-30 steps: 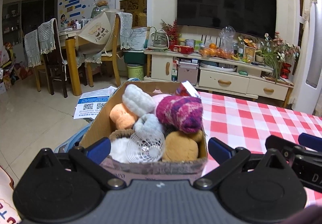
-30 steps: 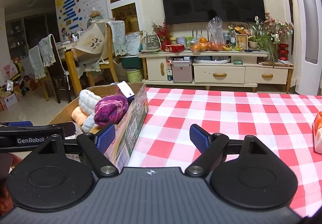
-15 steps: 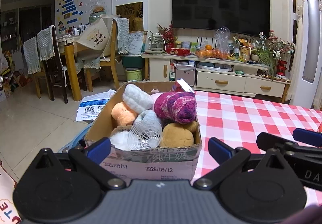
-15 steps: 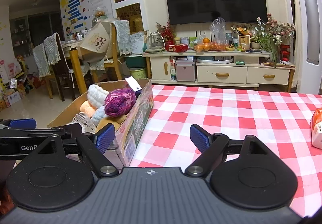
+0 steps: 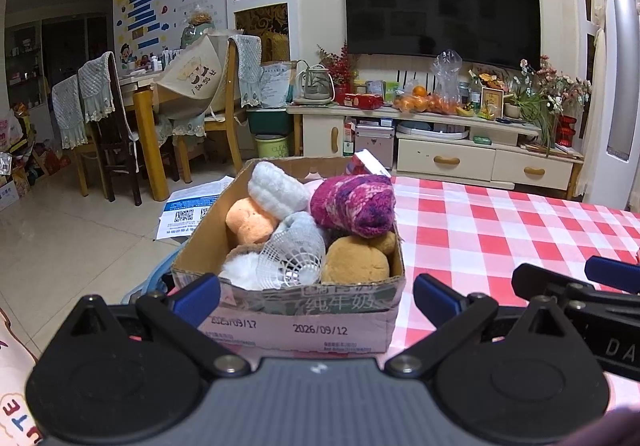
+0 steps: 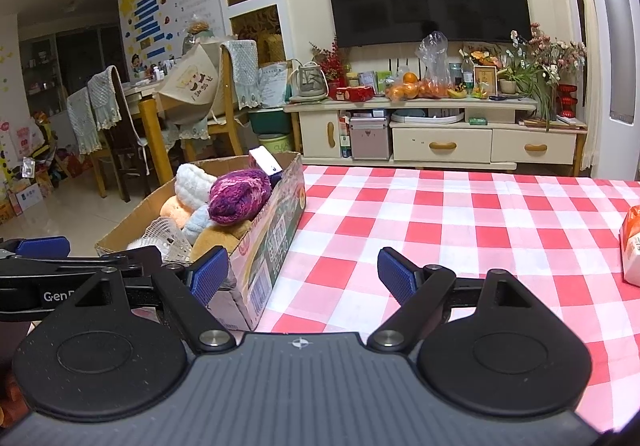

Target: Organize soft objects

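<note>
Both of our grippers are wide open and hold nothing. Our left gripper [image 5: 316,296] sits in front of a cardboard box [image 5: 304,322], with its two blue fingertips [image 5: 196,296] near the box's front corners. Our right gripper [image 6: 303,278] hangs over the red and white checked tablecloth [image 6: 460,213], just to the right of the box.

We can read some writing. The front of the box says "2026/09/12", and next to it is another date that looks like "2025/09/17", but it is a bit fuzzy. Above the dates are big Chinese words, and we cannot read them all. In the right wrist view the black arm of the left gripper shows the letters "Gen".

The box sits at the left edge of the table and is full of soft things. We count six that we can see well:
- one purple and pink yarn ball [image 5: 354,203] on top
- one fluffy white roll [image 5: 274,187] at the back
- one orange puff [image 5: 250,219]
- one pale blue puff [image 5: 302,224]
- one tan brown lump [image 5: 354,260] in front
- one white net wrap [image 5: 292,262] in front

They are squished close together and poke up over the box's rim. One orange and white packet [image 6: 632,246] lies far off at the right edge of the table.
</note>
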`<state>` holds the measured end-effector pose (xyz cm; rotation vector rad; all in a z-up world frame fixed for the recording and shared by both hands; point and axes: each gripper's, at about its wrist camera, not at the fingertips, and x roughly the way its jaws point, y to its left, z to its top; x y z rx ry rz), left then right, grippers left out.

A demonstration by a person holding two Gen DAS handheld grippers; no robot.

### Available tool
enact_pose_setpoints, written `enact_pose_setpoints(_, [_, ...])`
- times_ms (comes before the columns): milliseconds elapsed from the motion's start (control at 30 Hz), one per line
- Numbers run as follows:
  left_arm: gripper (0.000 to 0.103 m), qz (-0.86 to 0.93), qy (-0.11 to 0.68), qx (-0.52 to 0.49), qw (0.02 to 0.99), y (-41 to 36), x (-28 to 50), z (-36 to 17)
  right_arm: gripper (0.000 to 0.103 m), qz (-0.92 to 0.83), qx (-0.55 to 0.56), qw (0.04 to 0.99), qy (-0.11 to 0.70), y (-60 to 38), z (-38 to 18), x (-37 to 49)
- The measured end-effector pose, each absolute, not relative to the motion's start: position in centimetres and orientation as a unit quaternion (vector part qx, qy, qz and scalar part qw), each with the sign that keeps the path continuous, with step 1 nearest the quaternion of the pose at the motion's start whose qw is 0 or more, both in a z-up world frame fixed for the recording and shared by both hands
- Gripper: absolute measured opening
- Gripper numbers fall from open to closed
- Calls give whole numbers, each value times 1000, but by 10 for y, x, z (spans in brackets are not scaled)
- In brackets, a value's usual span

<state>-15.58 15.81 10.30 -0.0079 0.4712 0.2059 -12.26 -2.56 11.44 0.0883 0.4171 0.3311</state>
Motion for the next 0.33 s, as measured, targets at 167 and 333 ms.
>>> enact_pose_setpoints(167, [102,103,236,2,966,153,-152,99,102,163,53,962,212,-32,108,-120])
enact_pose_setpoints(333, [102,98,244,5,965,140,-143,96,103,150,68,964,210,-51,106,-115])
